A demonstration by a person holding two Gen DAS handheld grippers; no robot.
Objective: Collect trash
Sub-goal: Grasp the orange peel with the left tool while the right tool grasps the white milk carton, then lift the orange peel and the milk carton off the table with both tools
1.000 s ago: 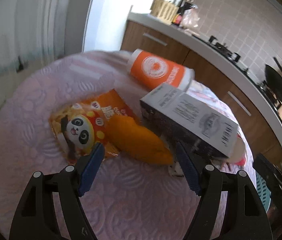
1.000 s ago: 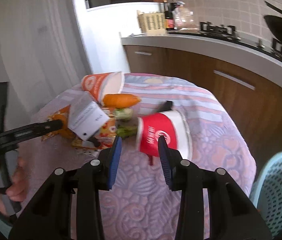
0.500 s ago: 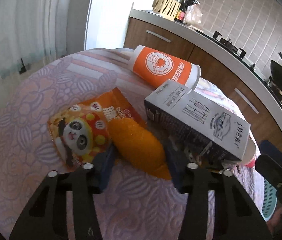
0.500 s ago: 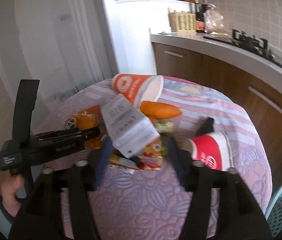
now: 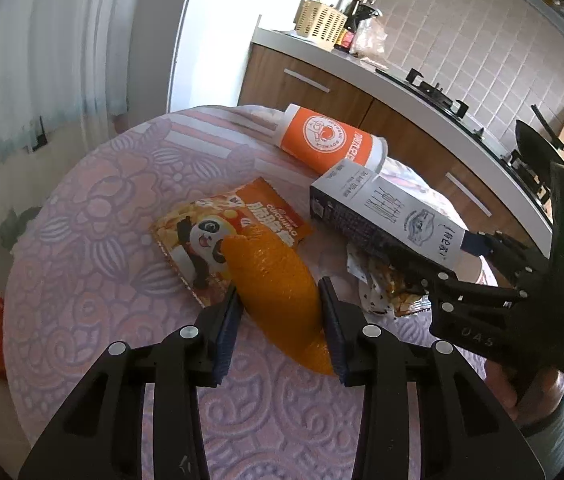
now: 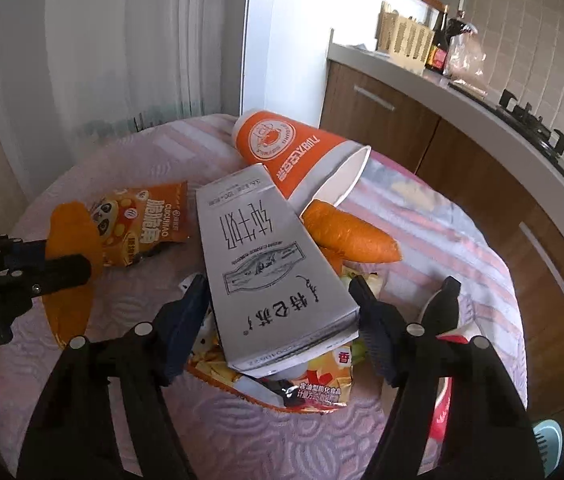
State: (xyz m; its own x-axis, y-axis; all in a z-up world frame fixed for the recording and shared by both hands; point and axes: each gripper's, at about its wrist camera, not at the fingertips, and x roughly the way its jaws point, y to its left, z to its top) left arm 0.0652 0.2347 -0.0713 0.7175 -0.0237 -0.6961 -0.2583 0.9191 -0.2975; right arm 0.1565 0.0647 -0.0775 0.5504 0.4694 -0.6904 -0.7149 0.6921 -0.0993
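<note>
One round table [image 5: 82,240] under a pink-and-lilac patterned cloth carries all the trash. One grey milk carton [image 6: 270,268] lies tilted on top of the heap. One orange paper cup [image 6: 294,152] lies on its side behind it, mouth toward the counter. One orange peel [image 5: 278,292] rests partly on one panda snack bag [image 5: 218,236]. One carrot [image 6: 350,236] lies just beside the cup's mouth. A second, crumpled snack bag [image 6: 314,380] sits under the carton, mostly hidden. One red cup [image 6: 442,404] is largely cut off behind the right tool's finger.

The left gripper [image 5: 280,320] is partly open, its blue pads on either side of the peel; whether they press it cannot be told. The right gripper [image 6: 282,316] is spread wide, straddling the carton's near end, with a gap visible on each side. A teal basket [image 6: 550,440] edge shows at the corner.
</note>
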